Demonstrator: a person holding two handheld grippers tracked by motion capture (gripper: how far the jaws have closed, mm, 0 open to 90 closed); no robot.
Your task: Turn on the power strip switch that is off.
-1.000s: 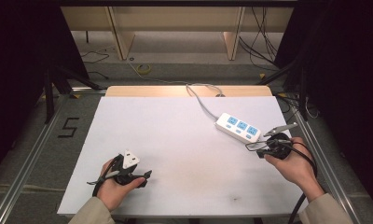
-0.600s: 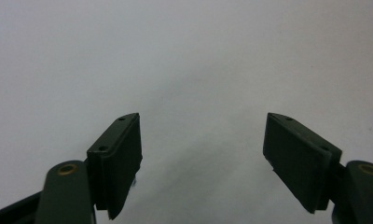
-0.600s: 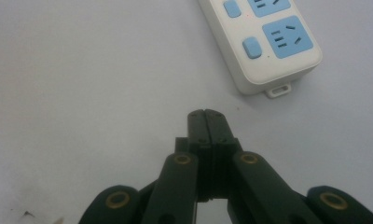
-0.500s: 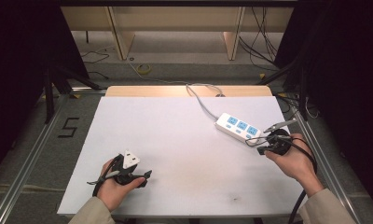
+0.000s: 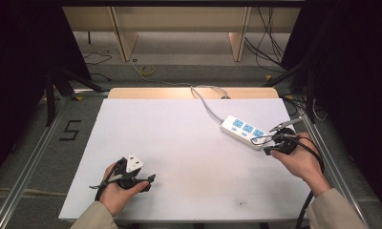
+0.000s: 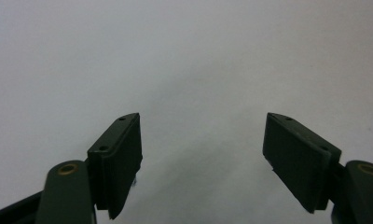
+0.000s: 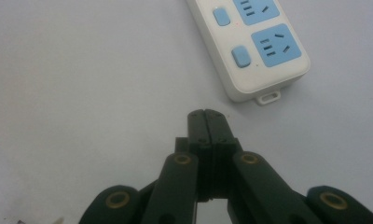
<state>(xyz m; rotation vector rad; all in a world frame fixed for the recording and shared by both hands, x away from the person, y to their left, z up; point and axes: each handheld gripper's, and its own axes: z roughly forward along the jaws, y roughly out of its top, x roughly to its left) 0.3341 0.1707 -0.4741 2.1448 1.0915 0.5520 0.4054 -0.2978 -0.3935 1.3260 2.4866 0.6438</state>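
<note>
One white power strip (image 5: 245, 131) lies on the white table (image 5: 179, 143), its far end cut off in the right gripper view, where two blue sockets and two blue switches show; the high view counts three sockets. The right gripper (image 7: 207, 116), clenched on nothing, points just short of the strip's near end. The left gripper (image 6: 203, 154), well apart from the strip, stands released over bare tabletop.

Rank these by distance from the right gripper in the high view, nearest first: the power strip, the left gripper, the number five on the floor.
From the right gripper:
1. Power strip, just left of it.
2. Left gripper, near-left table area.
3. Number five, floor beyond the table's left edge.
</note>
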